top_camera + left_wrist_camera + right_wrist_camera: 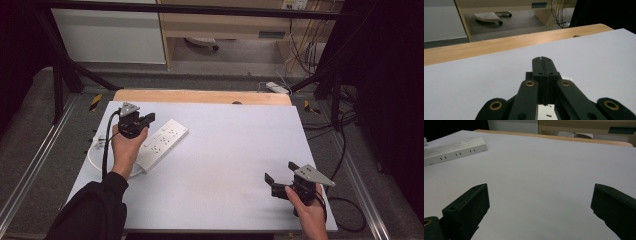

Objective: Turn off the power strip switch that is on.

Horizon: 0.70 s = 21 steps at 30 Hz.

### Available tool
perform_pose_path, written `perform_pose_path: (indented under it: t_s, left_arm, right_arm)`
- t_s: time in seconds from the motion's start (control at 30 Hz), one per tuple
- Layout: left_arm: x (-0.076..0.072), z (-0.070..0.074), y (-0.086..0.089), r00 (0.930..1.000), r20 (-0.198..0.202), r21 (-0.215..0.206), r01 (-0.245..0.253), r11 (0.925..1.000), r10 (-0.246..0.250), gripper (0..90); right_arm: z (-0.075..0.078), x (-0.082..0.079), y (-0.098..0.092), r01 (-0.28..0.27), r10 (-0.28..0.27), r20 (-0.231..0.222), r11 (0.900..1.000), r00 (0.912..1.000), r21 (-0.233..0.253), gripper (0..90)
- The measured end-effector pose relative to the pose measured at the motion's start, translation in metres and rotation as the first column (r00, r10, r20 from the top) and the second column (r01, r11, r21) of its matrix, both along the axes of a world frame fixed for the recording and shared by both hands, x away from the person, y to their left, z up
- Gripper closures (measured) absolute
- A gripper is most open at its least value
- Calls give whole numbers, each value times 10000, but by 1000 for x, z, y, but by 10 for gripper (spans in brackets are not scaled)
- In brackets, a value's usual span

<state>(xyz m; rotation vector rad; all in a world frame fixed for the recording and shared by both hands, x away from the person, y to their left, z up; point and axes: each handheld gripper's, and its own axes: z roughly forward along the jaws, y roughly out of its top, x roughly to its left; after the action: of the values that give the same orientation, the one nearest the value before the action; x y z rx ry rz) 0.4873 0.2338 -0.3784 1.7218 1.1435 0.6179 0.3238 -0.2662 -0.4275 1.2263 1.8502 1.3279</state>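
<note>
white tabletop, power strip as landmark. well off to its right and nearest, right gripper has its jaws wide apart, empty. left gripper hovers over the strip, jaws pressed together. strip looks rigid, light, slick plastic; i'd grab across its narrow width mid-body.

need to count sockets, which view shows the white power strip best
The right gripper view: the power strip lies unobstructed, its slots readable, though its left end is cut off. The high view shows it whole but small, partly under the left gripper. The left gripper view catches a sliver below shut jaws.
</note>
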Motion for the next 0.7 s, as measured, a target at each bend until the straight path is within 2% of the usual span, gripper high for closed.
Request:
perform_pose_path:
  t_s: [0.7]
  left_arm:
    - [6, -16, -4, 9967, -810, 439, 144, 9989, -108, 900]
  right_arm:
    - [-1, 1, 1, -39, 39, -73, 10000, 10000, -20, 23]
